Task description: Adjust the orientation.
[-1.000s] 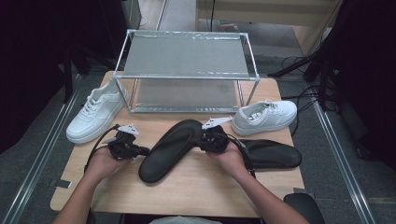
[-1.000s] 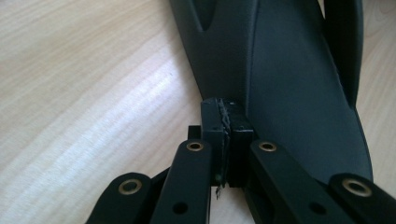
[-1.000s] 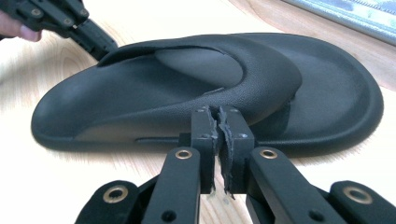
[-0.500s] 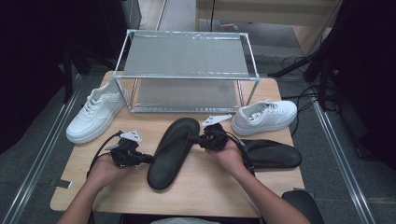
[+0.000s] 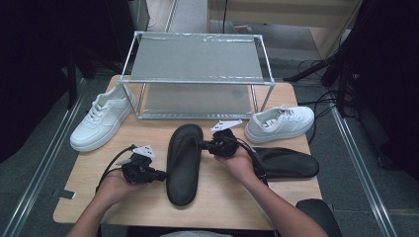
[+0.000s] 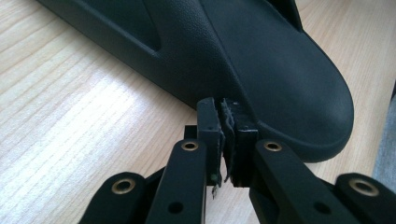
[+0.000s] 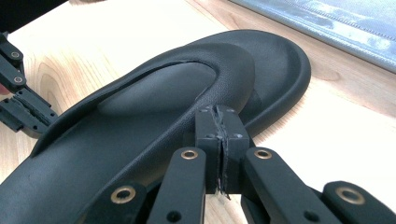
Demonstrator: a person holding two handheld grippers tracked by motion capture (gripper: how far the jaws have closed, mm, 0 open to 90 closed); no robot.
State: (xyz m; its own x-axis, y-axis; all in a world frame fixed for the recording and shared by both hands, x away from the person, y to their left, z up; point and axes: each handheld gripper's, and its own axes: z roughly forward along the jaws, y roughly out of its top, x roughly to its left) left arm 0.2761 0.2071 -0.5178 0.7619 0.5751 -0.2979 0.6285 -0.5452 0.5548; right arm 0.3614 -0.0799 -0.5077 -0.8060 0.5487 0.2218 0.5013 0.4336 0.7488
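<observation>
Wooden bench (image 5: 232, 197) carries a wire rack (image 5: 197, 79), two white sneakers and two black sandals. High view: sandal (image 5: 184, 163) lies lengthwise at centre, left gripper (image 5: 160, 174) at its left edge, right gripper (image 5: 201, 144) at its right edge. Left gripper view: jaws nearly together, having just eased apart, tips against the sandal (image 6: 261, 60) rim, nothing between. Right gripper view: jaws clenched, tips at the sandal (image 7: 154, 116) edge, nothing held

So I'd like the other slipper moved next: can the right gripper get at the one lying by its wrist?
Probably yes. The second slipper lies flat and uncovered on the table, just outside the right gripper, whose shut jaws rest against the middle slipper and would need opening.
</observation>
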